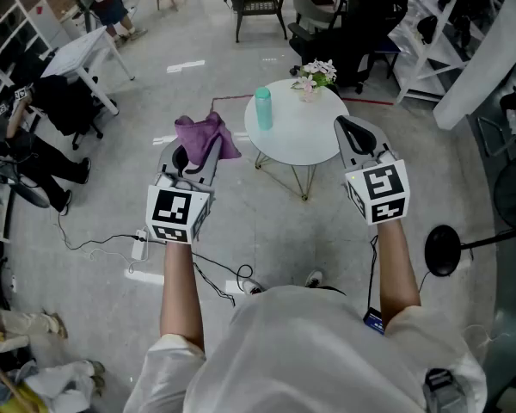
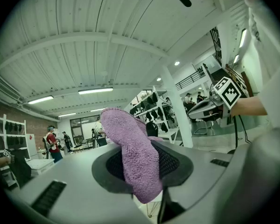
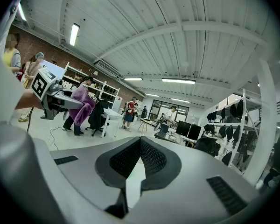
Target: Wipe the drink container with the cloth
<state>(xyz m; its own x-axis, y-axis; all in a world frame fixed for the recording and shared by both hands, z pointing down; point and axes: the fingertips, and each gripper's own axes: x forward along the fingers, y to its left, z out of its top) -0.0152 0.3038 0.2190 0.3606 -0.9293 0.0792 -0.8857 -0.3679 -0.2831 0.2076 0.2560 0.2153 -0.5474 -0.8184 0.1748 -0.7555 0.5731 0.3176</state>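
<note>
Purple cloth (image 1: 208, 132) was clamped in left tongs (image 1: 198, 157); right tongs (image 1: 355, 132) were shut, empty; drink container (image 1: 263, 107) was stood at desk's (image 1: 305, 140) 10 o'clock edge

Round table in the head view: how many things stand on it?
2: the teal drink container on the table's left side, a small pot of flowers at its far edge. None seems hidden.

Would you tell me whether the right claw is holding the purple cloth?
No, the cloth is pinched in the left claw, while the right claw is shut on nothing.
</note>
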